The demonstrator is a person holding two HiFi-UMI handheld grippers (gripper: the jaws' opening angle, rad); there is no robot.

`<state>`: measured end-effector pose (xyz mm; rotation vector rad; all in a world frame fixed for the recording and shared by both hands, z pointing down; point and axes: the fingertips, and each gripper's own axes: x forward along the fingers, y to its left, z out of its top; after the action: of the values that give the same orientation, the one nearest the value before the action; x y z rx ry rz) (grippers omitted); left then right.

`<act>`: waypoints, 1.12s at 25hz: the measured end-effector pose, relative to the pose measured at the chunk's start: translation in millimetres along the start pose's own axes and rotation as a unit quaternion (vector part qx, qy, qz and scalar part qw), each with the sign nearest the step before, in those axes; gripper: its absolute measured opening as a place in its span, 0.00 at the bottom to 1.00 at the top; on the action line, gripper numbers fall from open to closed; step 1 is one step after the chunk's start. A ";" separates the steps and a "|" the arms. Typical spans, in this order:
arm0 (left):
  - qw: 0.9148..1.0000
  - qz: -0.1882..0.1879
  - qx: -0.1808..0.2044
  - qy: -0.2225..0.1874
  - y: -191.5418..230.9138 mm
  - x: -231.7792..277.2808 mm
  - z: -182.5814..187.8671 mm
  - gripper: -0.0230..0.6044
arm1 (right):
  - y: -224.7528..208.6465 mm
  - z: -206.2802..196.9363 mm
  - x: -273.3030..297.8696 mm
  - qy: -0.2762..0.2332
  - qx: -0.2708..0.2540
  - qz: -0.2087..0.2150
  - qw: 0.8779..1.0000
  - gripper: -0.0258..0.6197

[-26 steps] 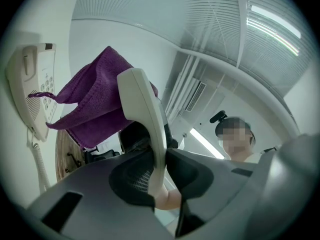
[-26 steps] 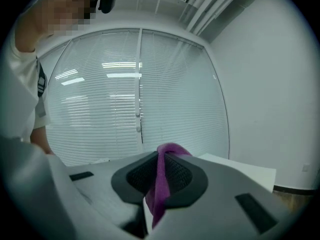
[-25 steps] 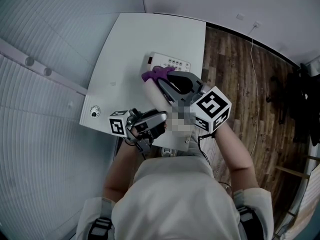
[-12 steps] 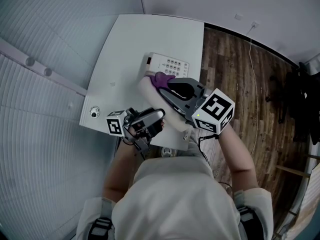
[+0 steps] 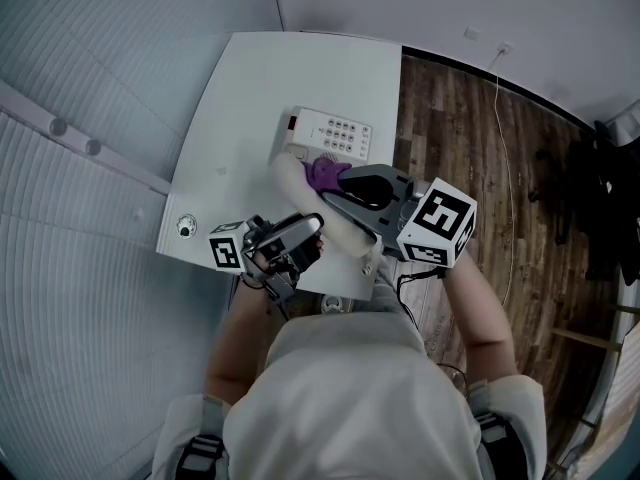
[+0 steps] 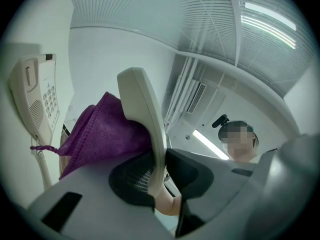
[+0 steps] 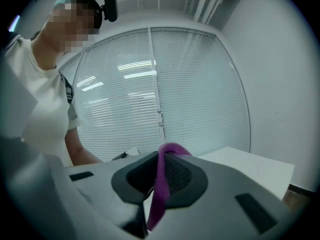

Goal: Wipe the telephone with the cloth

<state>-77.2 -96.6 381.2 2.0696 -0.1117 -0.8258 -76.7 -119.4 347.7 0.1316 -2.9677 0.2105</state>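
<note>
The wiping is judged to be under way, with the handset as the part in hand. The handset is clamped between the jaws of the left gripper and is held lifted off its base, tilted upward above the near part of the table. The purple cloth is pinched between the closed jaws of the right gripper, a fold of it standing up between the pads. In the left gripper view the cloth is seen pressed against one side of the handset, near its far end.

The base, with its keypad, lies on the table just beyond the cloth; the cradle is empty, and the coiled cord hangs from it. Nothing is laid over the base at this moment, and whether it has been wiped cannot be told from its look.

As far as can be judged, the rest of the handset is left to be gone over, the base and keypad may need wiping, and the handset is to be set back in its cradle.
</note>
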 end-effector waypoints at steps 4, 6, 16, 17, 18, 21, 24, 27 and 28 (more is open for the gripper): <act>1.000 0.008 0.003 -0.003 3.5 -1.5 1.2 0.19 | 4.1 -3.2 -6.6 0.004 0.002 0.009 1.000 0.11; 1.000 0.012 0.004 -0.006 5.3 -2.4 2.4 0.19 | 4.7 -5.8 -10.5 0.003 0.007 0.008 1.000 0.11; 0.999 0.031 0.010 -0.017 14.7 -7.4 7.3 0.19 | 7.4 -11.2 -26.0 -0.003 0.026 0.005 1.000 0.11; 0.999 0.032 0.011 -0.018 14.9 -7.4 7.7 0.19 | 8.0 -11.6 -27.9 -0.004 0.028 0.004 1.000 0.11; 0.999 0.033 0.011 -0.019 14.8 -7.4 8.2 0.19 | 8.5 -12.2 -29.9 -0.004 0.030 0.004 1.000 0.11; 0.999 0.036 0.012 -0.024 14.5 -7.5 9.8 0.19 | 9.5 -15.0 -36.1 -0.004 0.034 -0.001 0.999 0.11; 0.999 0.040 0.014 -0.029 16.0 -9.3 12.3 0.19 | 10.2 -18.7 -42.6 -0.004 0.039 -0.007 0.999 0.11; 0.998 0.042 0.018 -0.031 15.3 -9.4 14.6 0.19 | 10.9 -22.9 -48.9 -0.005 0.046 -0.015 0.999 0.11; 0.998 0.042 0.019 -0.032 15.7 -10.0 15.4 0.19 | 10.9 -24.5 -50.6 -0.005 0.048 -0.018 0.999 0.11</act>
<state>-90.6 -113.4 392.2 2.0601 -0.2500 -0.8436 -24.3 -101.2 361.7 0.1985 -2.9625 0.3485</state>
